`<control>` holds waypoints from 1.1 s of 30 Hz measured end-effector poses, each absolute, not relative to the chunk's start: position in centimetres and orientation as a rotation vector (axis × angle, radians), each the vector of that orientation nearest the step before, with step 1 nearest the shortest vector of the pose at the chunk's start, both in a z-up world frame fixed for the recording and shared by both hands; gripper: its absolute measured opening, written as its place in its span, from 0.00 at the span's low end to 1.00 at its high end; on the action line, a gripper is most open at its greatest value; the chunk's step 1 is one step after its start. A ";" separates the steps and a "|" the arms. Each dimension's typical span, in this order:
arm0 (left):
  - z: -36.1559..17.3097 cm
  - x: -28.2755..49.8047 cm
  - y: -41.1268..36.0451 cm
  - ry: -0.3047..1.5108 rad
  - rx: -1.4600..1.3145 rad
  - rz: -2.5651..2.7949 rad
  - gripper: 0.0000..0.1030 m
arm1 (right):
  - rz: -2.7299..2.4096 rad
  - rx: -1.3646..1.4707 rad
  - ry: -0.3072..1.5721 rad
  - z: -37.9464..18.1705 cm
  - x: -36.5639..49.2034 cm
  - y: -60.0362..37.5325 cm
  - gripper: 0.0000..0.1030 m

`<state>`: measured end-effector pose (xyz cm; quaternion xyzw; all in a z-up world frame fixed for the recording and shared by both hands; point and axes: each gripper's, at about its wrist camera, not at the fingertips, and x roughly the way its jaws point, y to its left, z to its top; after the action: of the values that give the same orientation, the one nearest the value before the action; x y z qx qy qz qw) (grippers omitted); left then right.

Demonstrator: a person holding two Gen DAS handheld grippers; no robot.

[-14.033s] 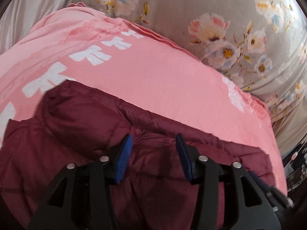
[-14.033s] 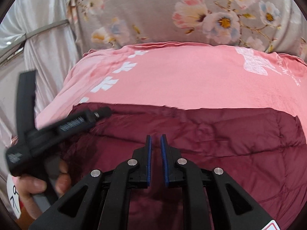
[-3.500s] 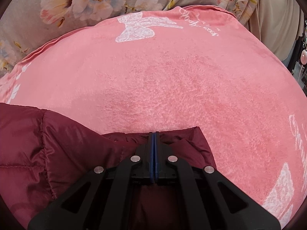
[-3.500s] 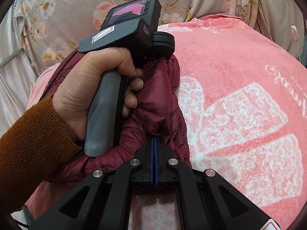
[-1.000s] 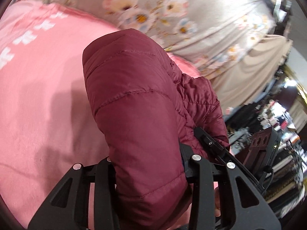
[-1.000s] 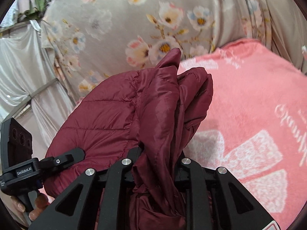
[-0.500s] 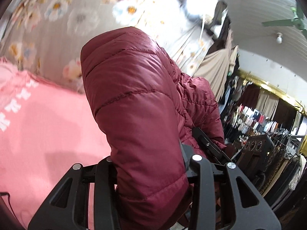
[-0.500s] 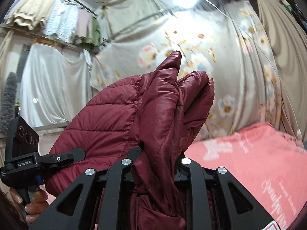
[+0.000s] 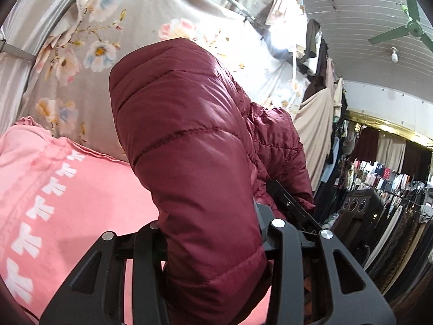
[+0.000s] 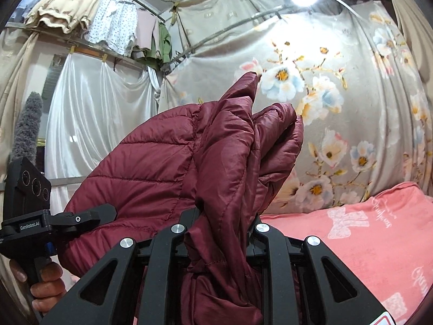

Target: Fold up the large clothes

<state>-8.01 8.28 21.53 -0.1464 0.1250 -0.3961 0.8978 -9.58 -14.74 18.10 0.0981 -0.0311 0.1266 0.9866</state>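
A maroon quilted puffer jacket point(image 9: 189, 149) is held up in the air, off the pink blanket point(image 9: 81, 195). My left gripper point(image 9: 211, 224) is shut on a thick fold of it; the fabric bulges up between the jaws and hides the fingertips. My right gripper point(image 10: 220, 219) is shut on another bunched part of the same jacket point(image 10: 216, 149), its fingertips hidden too. The left gripper's handle point(image 10: 29, 205) shows at the left of the right wrist view, gripping the jacket's other end.
The pink blanket point(image 10: 365, 235) with white bow prints covers the surface below. A floral curtain point(image 10: 338, 94) hangs behind it. White drapes point(image 10: 94, 124) are on the left. Racks of hanging clothes point(image 9: 392, 189) and a black speaker point(image 9: 354, 211) stand to the right.
Both grippers have lifted the jacket higher and tilted upward over the last second. The blanket has dropped low in both views; the ceiling and hanging clothes now show. Grips unchanged.
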 end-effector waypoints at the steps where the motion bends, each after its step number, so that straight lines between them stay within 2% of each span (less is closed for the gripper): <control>1: 21.3 -7.2 8.6 0.265 -0.298 -0.815 0.36 | 0.252 0.201 -0.053 17.8 -8.5 -14.3 0.18; 10: 17.3 3.0 10.3 0.294 -0.196 -0.792 0.36 | 0.194 0.270 0.058 12.7 1.4 -12.9 0.18; 18: 10.6 11.5 9.5 0.413 -0.169 -0.786 0.36 | 0.120 0.325 0.208 5.4 8.7 -13.5 0.18; 26: 3.6 16.7 8.3 0.553 -0.169 -0.760 0.36 | 0.078 0.336 0.341 -0.3 13.2 -14.0 0.18; 33: 0.0 19.4 7.8 0.618 -0.172 -0.726 0.36 | 0.067 0.338 0.421 -3.0 16.0 -14.0 0.18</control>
<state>19.36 7.82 0.04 -0.0827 0.2970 -0.3488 0.8850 16.00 -14.01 -2.96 0.1667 0.2077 0.0330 0.9633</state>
